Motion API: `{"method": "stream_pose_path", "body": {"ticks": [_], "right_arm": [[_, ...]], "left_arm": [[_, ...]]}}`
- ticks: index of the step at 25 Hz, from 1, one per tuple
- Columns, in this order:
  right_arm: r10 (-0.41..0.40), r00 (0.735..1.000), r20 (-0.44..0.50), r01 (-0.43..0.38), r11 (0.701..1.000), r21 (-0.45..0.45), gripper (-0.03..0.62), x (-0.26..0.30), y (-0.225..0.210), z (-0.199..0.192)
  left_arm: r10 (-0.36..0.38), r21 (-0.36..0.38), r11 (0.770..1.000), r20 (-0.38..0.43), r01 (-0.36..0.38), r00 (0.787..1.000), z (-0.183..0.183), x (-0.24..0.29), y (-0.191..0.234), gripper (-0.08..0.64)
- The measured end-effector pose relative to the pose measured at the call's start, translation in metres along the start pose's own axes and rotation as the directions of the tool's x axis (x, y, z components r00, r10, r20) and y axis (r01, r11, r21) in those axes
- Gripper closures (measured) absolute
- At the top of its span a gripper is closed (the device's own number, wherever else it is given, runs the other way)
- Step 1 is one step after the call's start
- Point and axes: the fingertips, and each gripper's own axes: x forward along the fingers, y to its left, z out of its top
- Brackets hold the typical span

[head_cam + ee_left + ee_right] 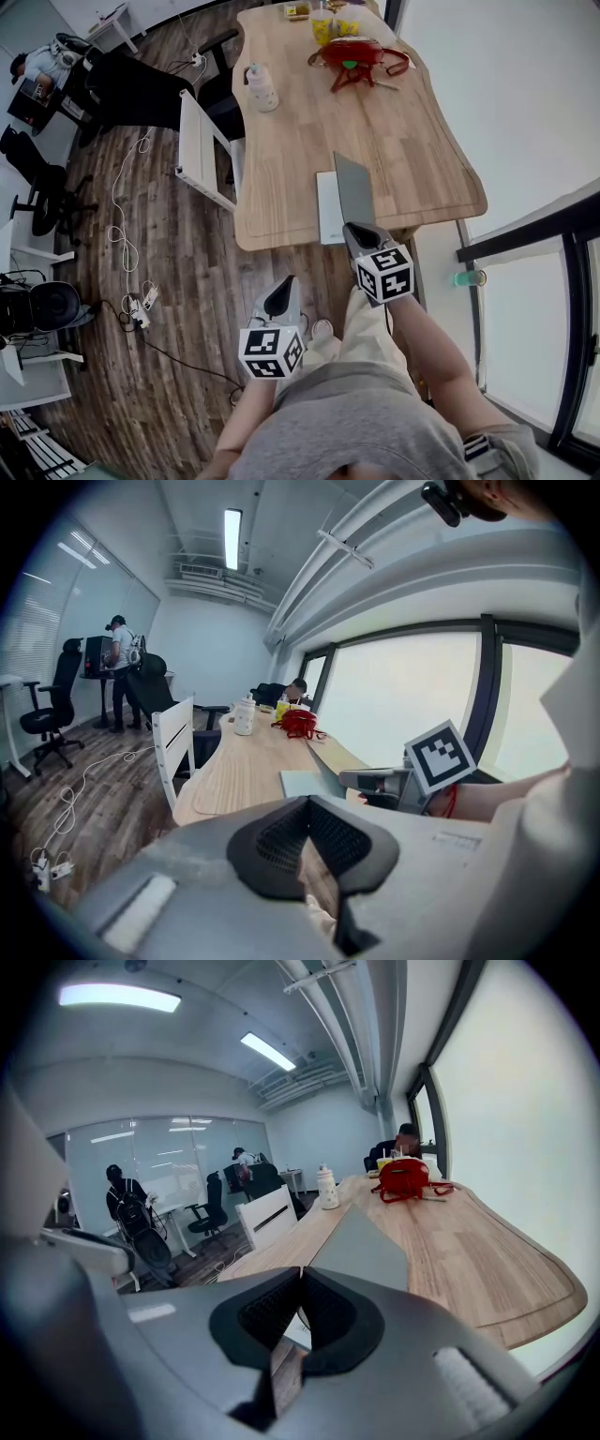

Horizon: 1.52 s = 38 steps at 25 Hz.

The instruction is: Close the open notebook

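Note:
The notebook [327, 208] lies at the near edge of the wooden table [412, 159]. Its white page is flat and its grey cover [354, 190] stands half raised. My right gripper [359, 234] is shut, its tip just at the cover's near end. In the right gripper view the cover [370, 1246] rises right beyond the closed jaws [300, 1279], and nothing shows between them. My left gripper [278, 298] hangs shut over the floor, short of the table and left of the notebook. The left gripper view shows the notebook [305, 782] and the right gripper [361, 780] ahead.
Far up the table sit a red bag [354, 54], a white bottle [262, 89] and yellow cups [323, 28]. A white chair [202, 150] stands at the table's left side. Cables [127, 244] trail over the wood floor. A window wall [525, 234] runs along the right.

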Motion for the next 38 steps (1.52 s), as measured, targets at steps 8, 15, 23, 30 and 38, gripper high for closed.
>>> {"method": "stream_pose_path", "body": {"ticks": [8, 15, 23, 30, 38], "right_arm": [[0.017, 0.998, -0.068, -0.020, 0.999, -0.031, 0.580, 0.029, 0.017, -0.020], [0.023, 0.992, -0.128, -0.031, 0.998, -0.060, 0.578, 0.053, 0.027, -0.043], [0.007, 0.981, -0.195, -0.022, 0.997, -0.078, 0.571, 0.076, 0.030, -0.070], [-0.007, 0.971, -0.238, -0.019, 0.994, -0.107, 0.563, 0.086, 0.032, -0.087], [-0.019, 0.969, -0.244, -0.012, 0.992, -0.124, 0.558, 0.091, 0.031, -0.093]], "left_arm": [[0.012, -0.015, 1.000, -0.005, -0.012, 1.000, -0.001, 0.002, 0.010, 0.557], [0.026, -0.028, 0.999, -0.019, -0.027, 0.999, -0.008, 0.000, 0.019, 0.557], [0.049, -0.044, 0.998, -0.032, -0.050, 0.998, -0.017, -0.002, 0.030, 0.557], [0.048, -0.046, 0.998, -0.044, -0.050, 0.998, -0.022, -0.003, 0.032, 0.557], [0.033, -0.038, 0.999, -0.046, -0.035, 0.998, -0.024, -0.001, 0.026, 0.557]]}}
